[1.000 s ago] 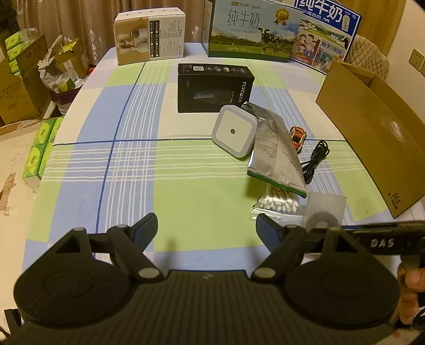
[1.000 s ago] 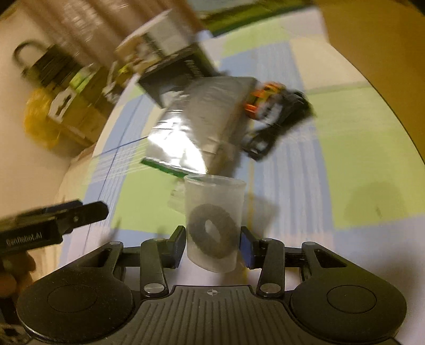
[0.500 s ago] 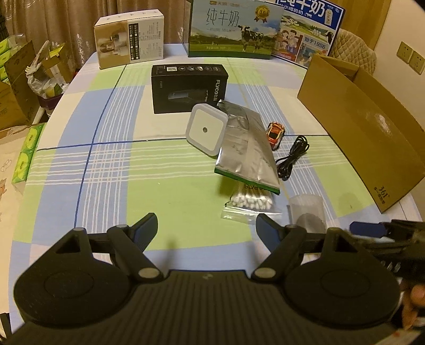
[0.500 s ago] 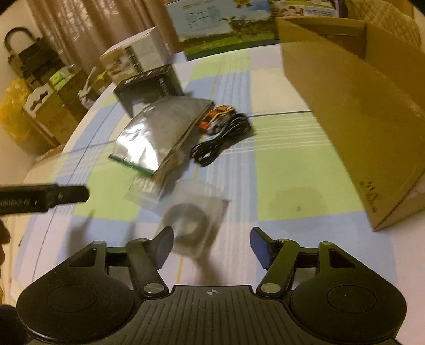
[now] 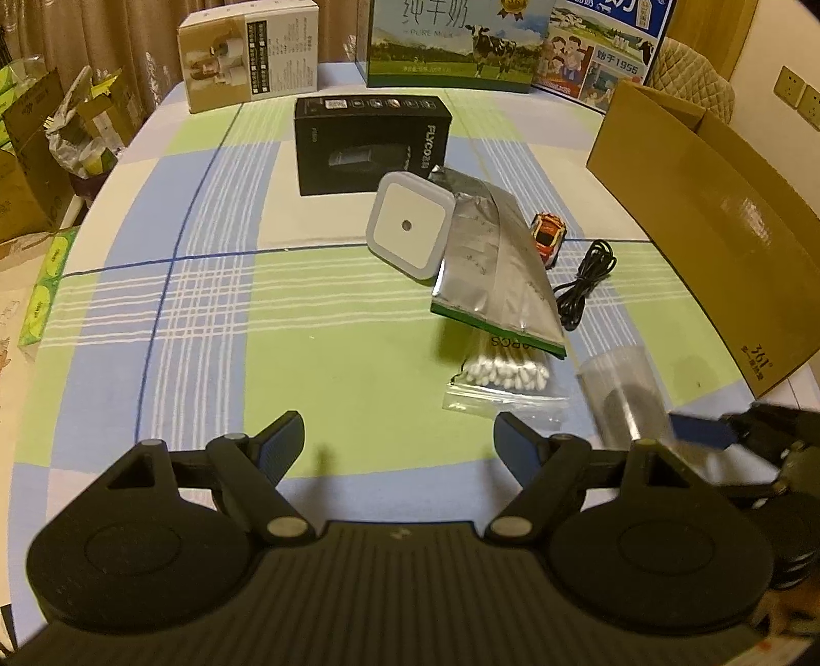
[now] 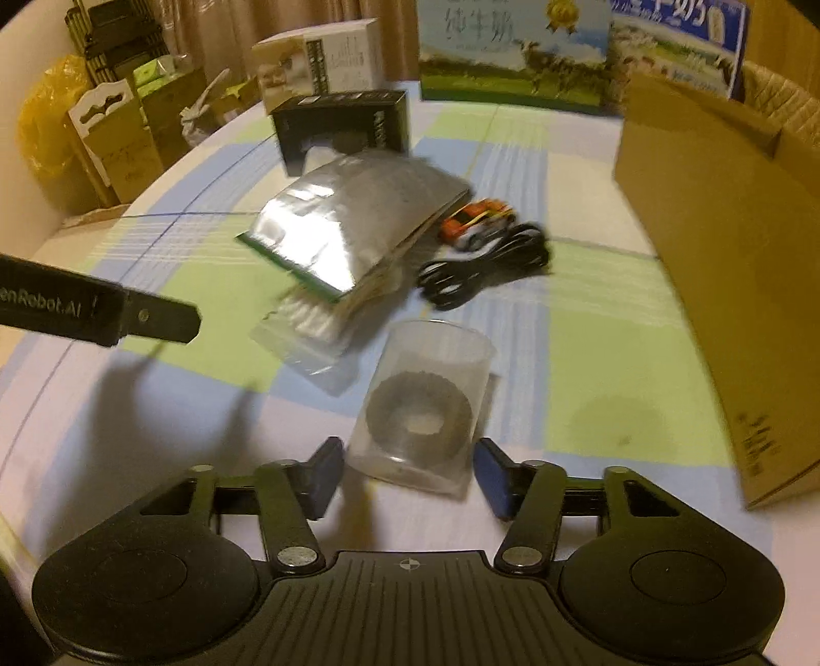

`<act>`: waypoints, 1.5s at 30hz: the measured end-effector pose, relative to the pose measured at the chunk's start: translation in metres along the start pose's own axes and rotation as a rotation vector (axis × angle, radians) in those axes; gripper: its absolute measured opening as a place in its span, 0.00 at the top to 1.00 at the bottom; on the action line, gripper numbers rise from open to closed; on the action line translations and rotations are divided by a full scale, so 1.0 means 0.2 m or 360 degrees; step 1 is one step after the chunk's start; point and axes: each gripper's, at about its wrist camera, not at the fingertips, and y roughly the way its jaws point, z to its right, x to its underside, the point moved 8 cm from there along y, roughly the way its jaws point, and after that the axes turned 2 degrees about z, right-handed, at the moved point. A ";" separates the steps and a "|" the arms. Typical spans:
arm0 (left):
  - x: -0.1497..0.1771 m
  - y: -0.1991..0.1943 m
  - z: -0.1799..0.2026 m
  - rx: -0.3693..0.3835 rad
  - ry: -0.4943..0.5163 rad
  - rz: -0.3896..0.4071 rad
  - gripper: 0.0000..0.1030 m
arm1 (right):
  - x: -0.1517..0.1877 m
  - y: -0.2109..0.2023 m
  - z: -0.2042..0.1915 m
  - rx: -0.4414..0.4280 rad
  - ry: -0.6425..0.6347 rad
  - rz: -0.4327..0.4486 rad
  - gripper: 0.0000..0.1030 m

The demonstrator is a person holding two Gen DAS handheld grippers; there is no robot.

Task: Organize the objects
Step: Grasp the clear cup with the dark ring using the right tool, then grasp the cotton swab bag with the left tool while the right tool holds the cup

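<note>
A clear packet with a black ring inside (image 6: 420,410) sits between the jaws of my right gripper (image 6: 410,474). The jaws are closing, and a thin gap still shows at each pad. In the left wrist view the same packet (image 5: 622,389) stands tilted at the right, beside one blue fingertip (image 5: 697,430) of the right gripper. My left gripper (image 5: 397,430) hovers open over the checked tablecloth with nothing between its fingers. Ahead lie a cotton swab bag (image 5: 507,374), a silver foil pouch (image 5: 492,266), a white square night light (image 5: 407,225), an orange toy car (image 5: 547,230) and a black cable (image 5: 584,287).
An open cardboard box (image 5: 717,230) stands along the table's right edge. A black carton (image 5: 371,146) sits mid-table, with a white carton (image 5: 246,56) and milk cartons (image 5: 456,46) at the back. Boxes and bags crowd the floor to the left.
A second ago the right gripper held the packet upright. It then opened wide with the packet lying flat, rolled level, and its jaws now stand narrower around the packet. The left gripper stayed open.
</note>
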 end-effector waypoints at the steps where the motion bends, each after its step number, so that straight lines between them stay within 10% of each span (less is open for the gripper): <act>1: 0.00 0.01 0.01 0.0009 0.0002 -0.0004 0.25 | -0.01 -0.01 0.02 0.0020 -0.0011 0.0016 0.50; 31: -0.06 0.29 0.27 0.0215 0.0293 0.0064 0.25 | 0.00 0.00 0.19 -0.0041 -0.0133 0.0165 0.51; 45: -0.11 0.28 0.35 0.0223 0.0197 0.0073 0.26 | -0.04 -0.10 0.31 0.0098 -0.0242 0.0011 0.51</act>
